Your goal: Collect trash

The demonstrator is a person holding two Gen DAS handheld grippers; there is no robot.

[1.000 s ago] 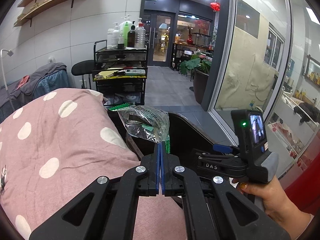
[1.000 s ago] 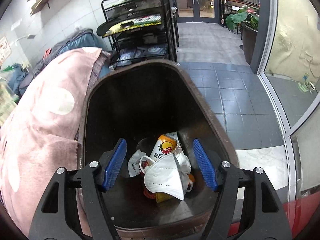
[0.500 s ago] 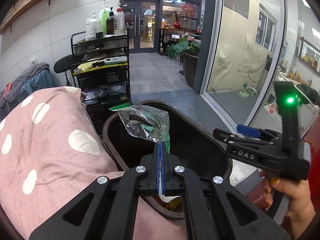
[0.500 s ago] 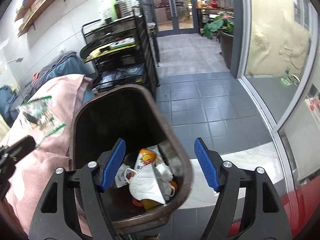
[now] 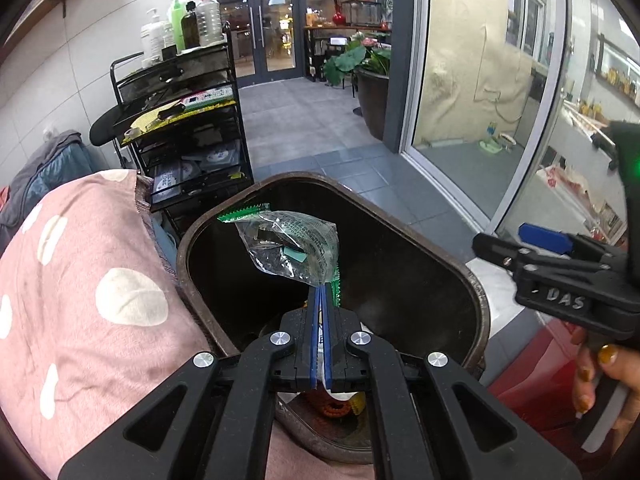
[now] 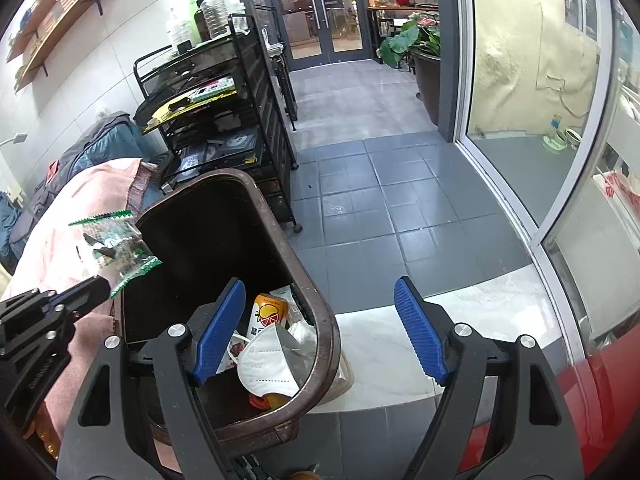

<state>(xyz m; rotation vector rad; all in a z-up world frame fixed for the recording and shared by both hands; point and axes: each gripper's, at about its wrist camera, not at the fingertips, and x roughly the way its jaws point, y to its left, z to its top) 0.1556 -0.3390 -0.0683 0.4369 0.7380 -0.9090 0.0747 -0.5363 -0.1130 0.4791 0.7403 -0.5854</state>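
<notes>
A clear wrapper with green serrated edges (image 5: 292,248) stands up out of my left gripper (image 5: 322,292). The pads still pinch its lower edge while the jaws begin opening a crack. It hangs over the mouth of the dark brown bin (image 5: 476,300). In the right wrist view the wrapper (image 6: 114,244) and left gripper (image 6: 96,286) sit at the bin's left rim. My right gripper (image 6: 320,284) is opening wider with nothing between its fingers, astride the bin's right rim (image 6: 324,320). Inside lie a white mask (image 6: 268,364) and an orange can (image 6: 268,314).
A pink polka-dot blanket (image 5: 100,280) presses against the bin's left side. A black wire cart (image 5: 188,120) with bottles stands behind it. Grey tile floor (image 6: 380,200) runs to glass doors, with a potted plant (image 5: 368,80) and glass wall at right.
My left gripper carried the wrapper from above the blanket to over the bin's opening. The right gripper drifted right, off the bin's middle, and its jaws spread wider.
</notes>
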